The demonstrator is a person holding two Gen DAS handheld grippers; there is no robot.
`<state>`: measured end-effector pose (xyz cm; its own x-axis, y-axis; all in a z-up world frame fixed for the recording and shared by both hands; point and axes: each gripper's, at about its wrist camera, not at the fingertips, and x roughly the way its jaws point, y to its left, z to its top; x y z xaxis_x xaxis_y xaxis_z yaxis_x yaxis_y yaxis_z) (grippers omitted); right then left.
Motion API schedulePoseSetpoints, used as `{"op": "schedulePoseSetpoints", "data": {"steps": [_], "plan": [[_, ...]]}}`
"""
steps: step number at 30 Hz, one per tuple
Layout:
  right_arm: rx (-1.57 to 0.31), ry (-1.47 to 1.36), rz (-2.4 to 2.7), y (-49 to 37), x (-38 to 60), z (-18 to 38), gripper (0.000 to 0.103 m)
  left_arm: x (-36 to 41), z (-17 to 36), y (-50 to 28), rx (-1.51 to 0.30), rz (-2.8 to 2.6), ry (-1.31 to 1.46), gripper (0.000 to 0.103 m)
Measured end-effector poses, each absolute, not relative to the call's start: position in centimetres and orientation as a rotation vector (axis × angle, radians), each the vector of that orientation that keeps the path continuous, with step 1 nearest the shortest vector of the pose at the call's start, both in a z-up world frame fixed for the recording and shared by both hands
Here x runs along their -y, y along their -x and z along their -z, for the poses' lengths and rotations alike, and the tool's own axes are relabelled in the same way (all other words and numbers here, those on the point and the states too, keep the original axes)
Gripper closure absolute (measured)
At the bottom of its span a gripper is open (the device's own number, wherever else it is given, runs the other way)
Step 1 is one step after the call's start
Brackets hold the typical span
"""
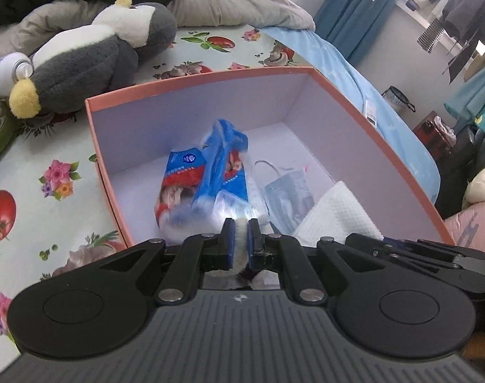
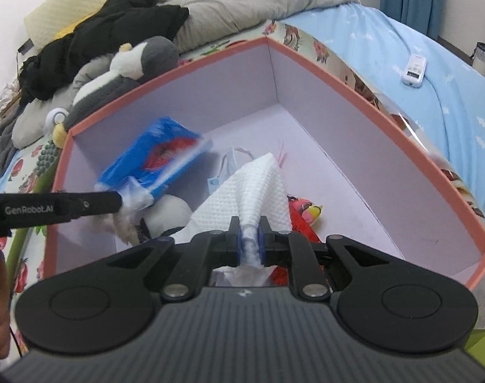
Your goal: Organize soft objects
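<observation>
Tissue packs (image 1: 207, 178), blue and wrapped, hang centre-frame inside the pink box (image 1: 191, 78), pinched at the wrapper by the left gripper (image 1: 241, 228). Rightward, the right gripper (image 2: 250, 226) clamps a white towel (image 2: 252, 188) over the box floor.
</observation>
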<state>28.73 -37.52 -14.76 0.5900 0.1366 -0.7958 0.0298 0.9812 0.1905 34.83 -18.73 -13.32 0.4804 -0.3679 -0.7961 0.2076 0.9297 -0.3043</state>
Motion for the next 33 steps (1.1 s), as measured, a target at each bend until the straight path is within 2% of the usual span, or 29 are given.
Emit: {"op": "schedulePoseSetpoints", "data": {"steps": [3, 4, 5, 7, 10, 24, 26, 33], "plan": [[-0.96, -0.19, -0.054, -29.0, 37.6, 14.9, 0.074, 18.9, 13.4, -35.4, -1.016, 0.323, 0.14, 0.093], [-0.961, -0.193, -0.057, -29.0, 37.6, 14.9, 0.064, 18.8, 13.5, -35.6, -1.019, 0.324, 0.143, 0.093], [-0.959, -0.194, -0.059, -28.9, 37.7, 14.7, 0.057, 18.6, 13.4, -35.6, -1.022, 0.325, 0.151, 0.088], [-0.945, -0.19, -0.057, -28.5, 37.6, 14.0, 0.053, 18.3, 13.1, -35.6, -1.027, 0.318, 0.162, 0.079], [-0.918, -0.188, -0.041, -27.5, 37.5, 12.7, 0.053, 17.9, 11.7, -35.0, -1.0, 0.314, 0.158, 0.074], [-0.715, -0.168, -0.067, -17.6, 35.5, 3.5, 0.052, 15.6, 1.7, -24.7, -0.82, 0.326, 0.137, 0.074], [-0.692, -0.164, -0.063, -15.9, 35.1, 2.4, 0.049, 15.2, 0.5, -22.7, -0.79, 0.335, 0.138, 0.074], [-0.619, -0.154, -0.071, -10.8, 33.2, -0.3, 0.049, 14.0, -2.9, -16.6, -0.711, 0.362, 0.14, 0.074]]}}
